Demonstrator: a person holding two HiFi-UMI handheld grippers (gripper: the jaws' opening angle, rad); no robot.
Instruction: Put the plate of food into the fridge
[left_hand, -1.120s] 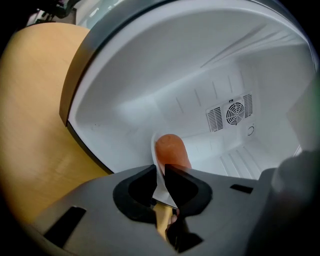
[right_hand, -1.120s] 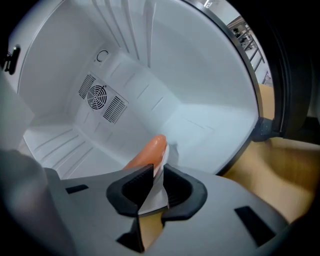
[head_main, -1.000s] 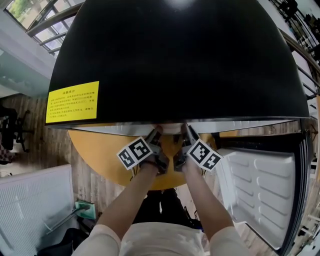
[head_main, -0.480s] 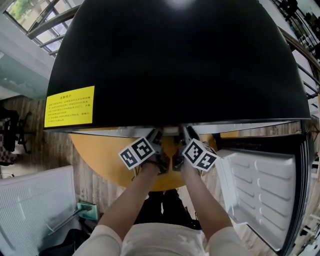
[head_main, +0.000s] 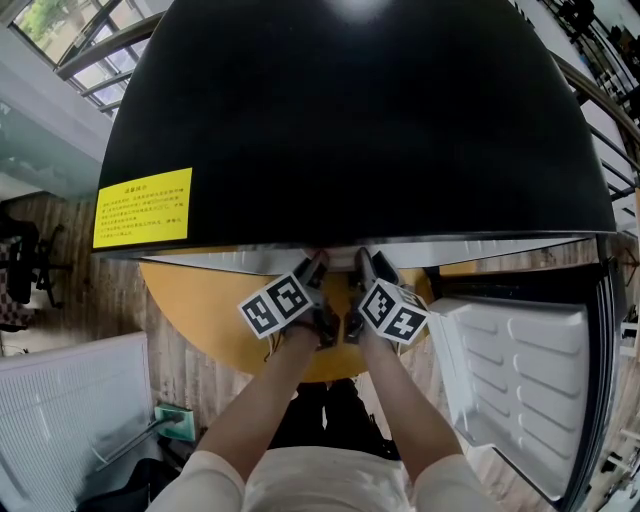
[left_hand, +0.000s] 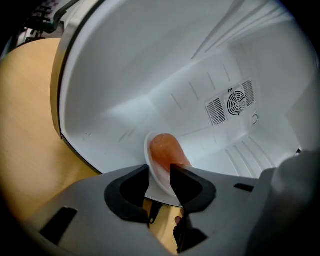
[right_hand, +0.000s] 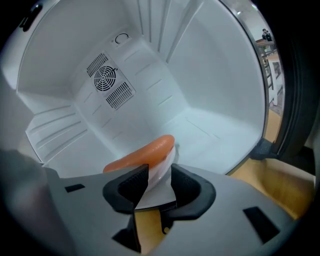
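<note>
At the front edge of the fridge (head_main: 350, 120) floor, the plate (right_hand: 163, 161) rests with the orange food (right_hand: 145, 153) on it, its near rim facing the opening. The left gripper (left_hand: 159, 170) and right gripper (right_hand: 159, 172) each straddle that rim, released: their jaws have just been opening and the pads now stand clear of the plate. Because the plate sits so close to the front lip, I judge that a pad catching the rim on the way back could drag it out or roll the food off. Compared with a second ago, both hands are in the same spot, but the marker cubes (head_main: 393, 308) have rolled slightly, the right one more.
</note>
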